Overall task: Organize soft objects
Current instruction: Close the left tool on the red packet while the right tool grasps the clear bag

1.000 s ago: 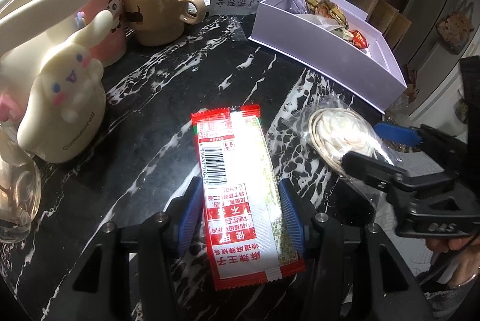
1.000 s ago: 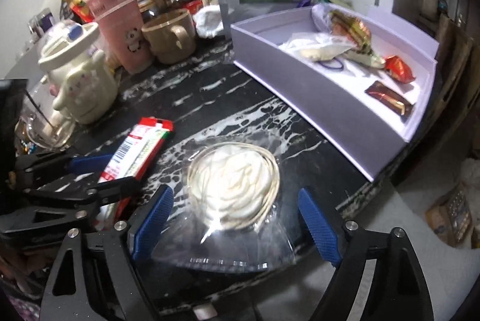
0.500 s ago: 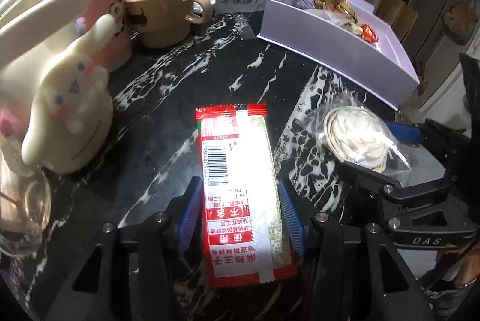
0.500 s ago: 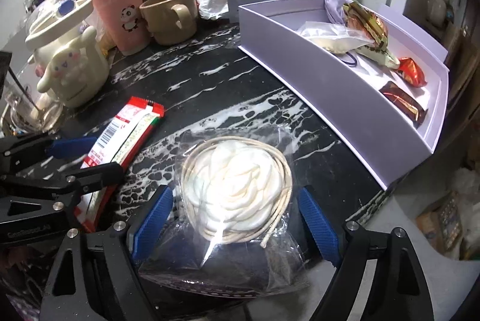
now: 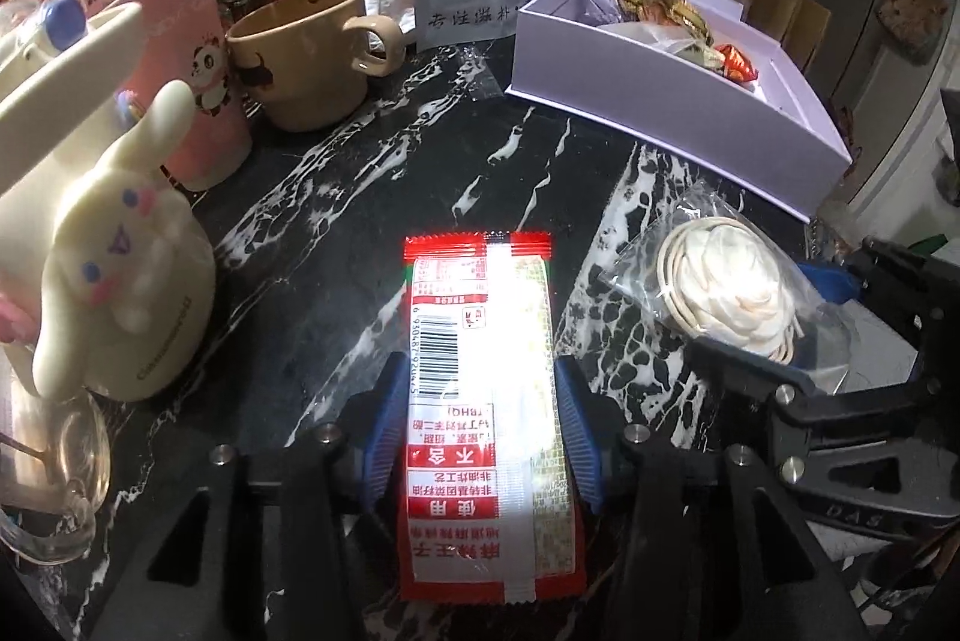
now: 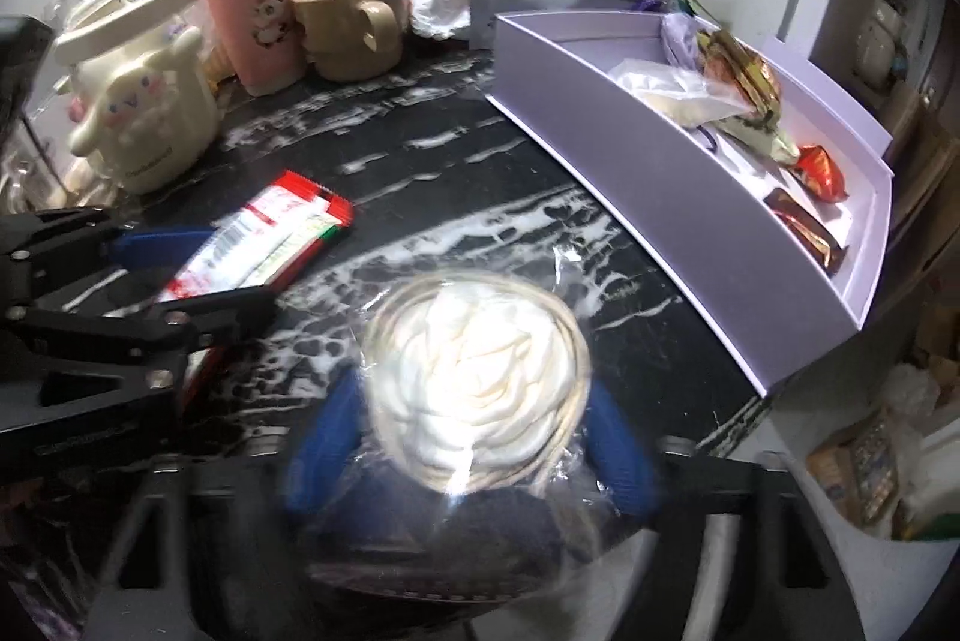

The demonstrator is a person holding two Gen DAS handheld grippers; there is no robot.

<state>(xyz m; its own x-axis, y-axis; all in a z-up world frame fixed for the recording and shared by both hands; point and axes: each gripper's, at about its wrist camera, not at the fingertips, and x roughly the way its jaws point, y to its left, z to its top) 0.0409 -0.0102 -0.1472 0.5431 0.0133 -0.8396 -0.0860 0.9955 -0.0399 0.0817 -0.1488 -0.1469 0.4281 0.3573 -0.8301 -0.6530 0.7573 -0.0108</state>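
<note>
Left wrist view: the left gripper (image 5: 480, 431) was clenched on a red snack packet (image 5: 483, 383), its blue pads pressed against both long edges. The packet lay flat on the black marbled worktop (image 5: 372, 197), as it had a second earlier. A lilac box (image 5: 678, 113) already holding wrappers sat well apart, beyond it.

Right wrist view: the right gripper (image 6: 468, 437) had closed in from a wide spread and now grasped a clear bag of white cloth (image 6: 480, 371); the picture was blurred. With both soft items apparently gripped, carrying them to the box (image 6: 690, 215) seemed the likely next step.
</note>
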